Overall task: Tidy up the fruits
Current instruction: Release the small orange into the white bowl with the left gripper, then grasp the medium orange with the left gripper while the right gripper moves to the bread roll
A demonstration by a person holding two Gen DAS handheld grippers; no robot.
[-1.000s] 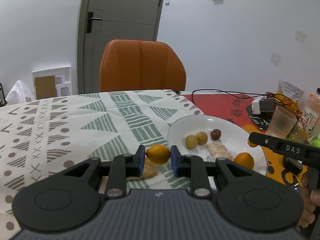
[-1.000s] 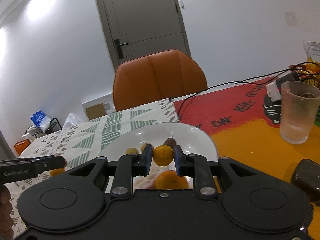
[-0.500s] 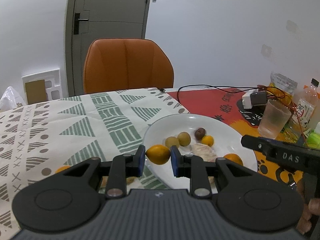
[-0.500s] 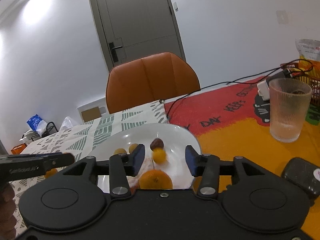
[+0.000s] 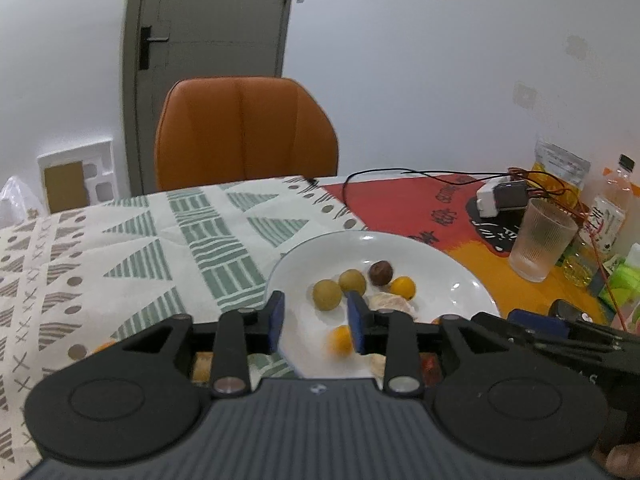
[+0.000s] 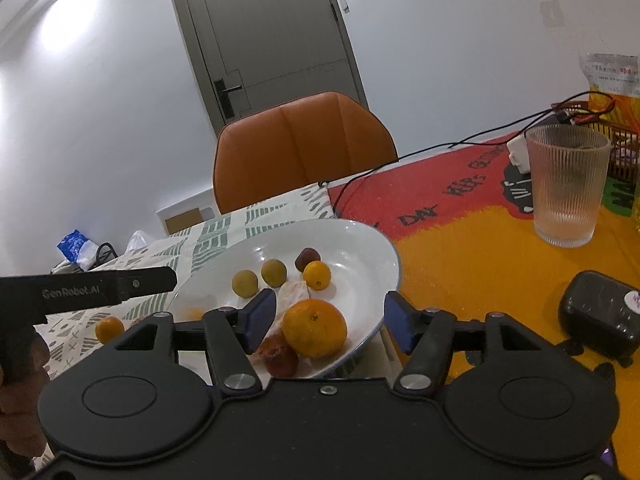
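Note:
A white plate [image 5: 464,276] [image 6: 360,248] holds two olive-green fruits [image 5: 327,295], a brown one [image 5: 380,273], a small orange kumquat [image 5: 402,287] [image 6: 317,275], a peeled piece [image 6: 294,293], a large mandarin [image 6: 315,328] and a reddish fruit [image 6: 281,357]. My left gripper [image 5: 316,322] is open over the plate's near left; a blurred small orange fruit [image 5: 340,340] sits just below its fingers. My right gripper [image 6: 329,318] is wide open and empty above the mandarin. Another small orange fruit [image 6: 109,329] lies on the patterned cloth, left of the plate.
A ribbed glass [image 6: 566,184] [image 5: 540,240] stands on the red-orange mat at right, with a black device [image 6: 598,318], cables, bottles [image 5: 608,216] and snack bags behind. An orange chair [image 5: 244,132] stands at the table's far edge.
My left gripper moved right over the plate and opened, letting go of its orange fruit, which drops blurred onto the plate. My right gripper opened wider after releasing its kumquat onto the plate.

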